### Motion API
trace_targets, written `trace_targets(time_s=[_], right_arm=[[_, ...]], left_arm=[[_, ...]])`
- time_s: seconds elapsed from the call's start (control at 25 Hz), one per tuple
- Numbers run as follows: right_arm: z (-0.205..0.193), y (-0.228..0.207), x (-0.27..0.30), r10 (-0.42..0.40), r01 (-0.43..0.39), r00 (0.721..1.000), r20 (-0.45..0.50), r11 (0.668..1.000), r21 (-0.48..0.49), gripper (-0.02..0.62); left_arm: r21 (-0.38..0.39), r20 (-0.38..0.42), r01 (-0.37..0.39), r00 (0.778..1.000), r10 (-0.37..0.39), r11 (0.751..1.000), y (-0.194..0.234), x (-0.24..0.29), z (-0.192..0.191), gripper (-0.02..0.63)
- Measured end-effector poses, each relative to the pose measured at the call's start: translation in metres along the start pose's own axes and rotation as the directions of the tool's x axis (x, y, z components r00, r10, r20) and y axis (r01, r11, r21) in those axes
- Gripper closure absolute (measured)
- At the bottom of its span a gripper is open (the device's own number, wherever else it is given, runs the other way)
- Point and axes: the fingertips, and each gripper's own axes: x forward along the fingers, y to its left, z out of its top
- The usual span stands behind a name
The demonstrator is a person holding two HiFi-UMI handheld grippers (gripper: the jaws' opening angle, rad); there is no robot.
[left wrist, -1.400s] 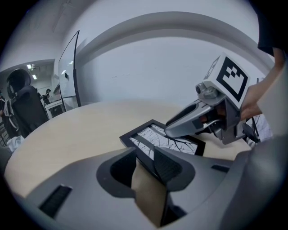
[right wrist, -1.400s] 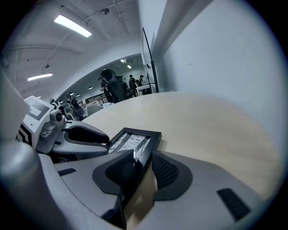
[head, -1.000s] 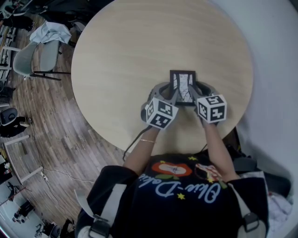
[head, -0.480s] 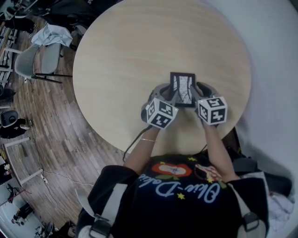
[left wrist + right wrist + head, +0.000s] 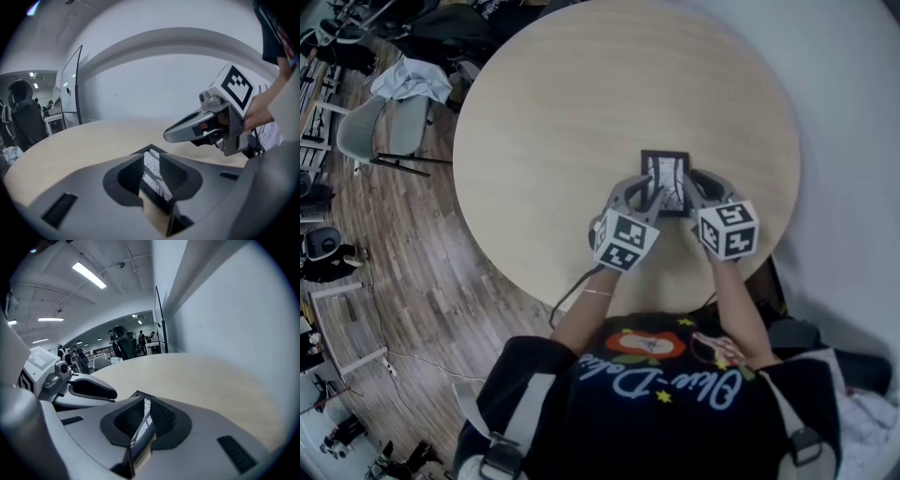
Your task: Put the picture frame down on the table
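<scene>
A small black picture frame (image 5: 665,183) with a pale print sits near the front right of the round wooden table (image 5: 581,94). My left gripper (image 5: 648,194) holds its left side and my right gripper (image 5: 689,189) its right side. Both pairs of jaws have just been closing, with the frame's edge between them. In the left gripper view the pads press on the frame (image 5: 152,165), and the right gripper (image 5: 197,129) shows beyond. In the right gripper view the frame (image 5: 142,423) stands edge-on between the pads, with the left gripper (image 5: 89,389) to the left.
Grey chairs (image 5: 384,117), one with a pale cloth (image 5: 412,75) over it, stand on the wooden floor left of the table. A white wall runs along the table's right side. A cable (image 5: 572,286) hangs off the table's front edge.
Both grippers' jaws have closed in on the frame's sides. The hands and their marker cubes have risen slightly, and the frame has stayed in the same spot between them.
</scene>
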Motion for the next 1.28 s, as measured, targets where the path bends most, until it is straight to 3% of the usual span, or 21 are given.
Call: trace_targets(time_s=[0.08, 0.2, 0.6, 1.28], right_arm=[[0.009, 0.004, -0.008, 0.003, -0.003, 0.999, 0.045, 1.000, -0.011, 0.597], [0.023, 0.011, -0.023, 0.015, -0.013, 0.994, 0.105, 1.000, -0.018, 0.597], [0.051, 0.022, -0.055, 0.034, -0.026, 0.978, 0.208, 0.999, -0.040, 0.597], [0.061, 0.034, -0.071, 0.065, -0.048, 0.969, 0.238, 0.996, -0.077, 0.598]], left_arm=[[-0.011, 0.026, 0.001, 1.000, -0.001, 1.000, -0.002, -0.009, 0.007, 0.541], [-0.013, 0.065, -0.018, 0.998, 0.018, 1.000, -0.004, -0.023, 0.015, 0.604], [-0.021, 0.180, -0.074, 0.981, 0.077, 0.997, 0.006, -0.061, 0.055, 0.606], [0.000, 0.185, -0.105, 0.977, 0.104, 0.994, 0.000, -0.077, 0.063, 0.606]])
